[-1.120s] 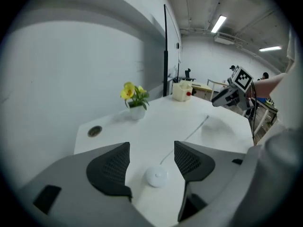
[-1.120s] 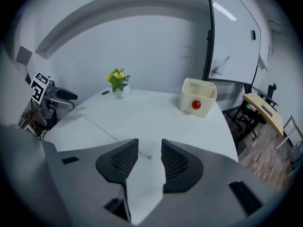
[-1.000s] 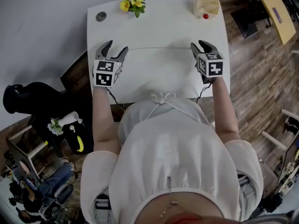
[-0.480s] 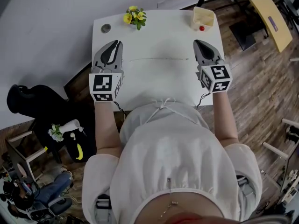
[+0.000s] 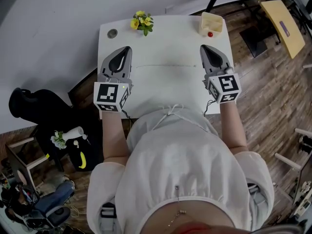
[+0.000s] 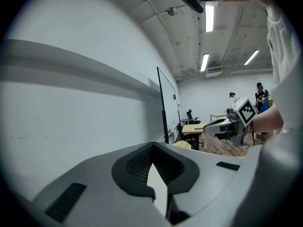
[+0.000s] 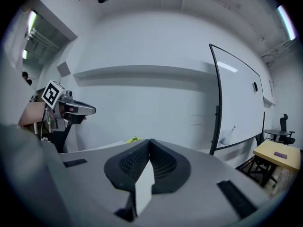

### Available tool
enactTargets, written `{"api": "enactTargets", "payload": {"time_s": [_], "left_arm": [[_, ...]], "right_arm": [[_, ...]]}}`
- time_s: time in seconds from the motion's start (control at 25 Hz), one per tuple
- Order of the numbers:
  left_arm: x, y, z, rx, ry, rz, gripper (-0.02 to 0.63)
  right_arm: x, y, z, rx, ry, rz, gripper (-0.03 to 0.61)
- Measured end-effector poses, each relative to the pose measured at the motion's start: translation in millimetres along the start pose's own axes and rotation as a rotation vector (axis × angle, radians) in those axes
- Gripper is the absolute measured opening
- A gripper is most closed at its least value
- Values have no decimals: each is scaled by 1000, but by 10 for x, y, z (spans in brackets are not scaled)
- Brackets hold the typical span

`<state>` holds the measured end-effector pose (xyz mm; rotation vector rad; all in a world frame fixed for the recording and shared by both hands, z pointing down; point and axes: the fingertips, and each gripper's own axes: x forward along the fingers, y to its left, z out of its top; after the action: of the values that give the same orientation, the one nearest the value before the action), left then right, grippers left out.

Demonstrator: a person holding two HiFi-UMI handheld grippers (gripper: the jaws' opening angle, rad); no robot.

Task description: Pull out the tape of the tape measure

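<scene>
Above the white table [image 5: 165, 38], left gripper [image 5: 124, 52] and right gripper [image 5: 204, 50] are hovering closed, empty; lifting straight should avoid snagging the tape [image 5: 168, 65].

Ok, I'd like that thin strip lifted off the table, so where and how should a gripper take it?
Probably best to take the thin strip near its right end, close to the right gripper, coming straight down with the jaws opened across its width. It lies flat on the table, running left to right, so no side offers an edge to catch.
</scene>
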<state>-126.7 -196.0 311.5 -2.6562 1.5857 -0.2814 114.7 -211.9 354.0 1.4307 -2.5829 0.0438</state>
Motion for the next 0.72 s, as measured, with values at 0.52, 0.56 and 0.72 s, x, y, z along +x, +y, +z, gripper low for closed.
{"api": "enactTargets", "payload": {"time_s": [0.52, 0.56, 0.72], "left_arm": [[-18, -79, -69, 7, 23, -31, 20], [-18, -77, -69, 5, 22, -30, 20], [-31, -60, -81, 14, 33, -13, 20]], "right_arm": [[34, 190, 13, -28, 15, 58, 0], [38, 197, 17, -28, 14, 61, 0], [29, 203, -38, -23, 41, 59, 0]]}}
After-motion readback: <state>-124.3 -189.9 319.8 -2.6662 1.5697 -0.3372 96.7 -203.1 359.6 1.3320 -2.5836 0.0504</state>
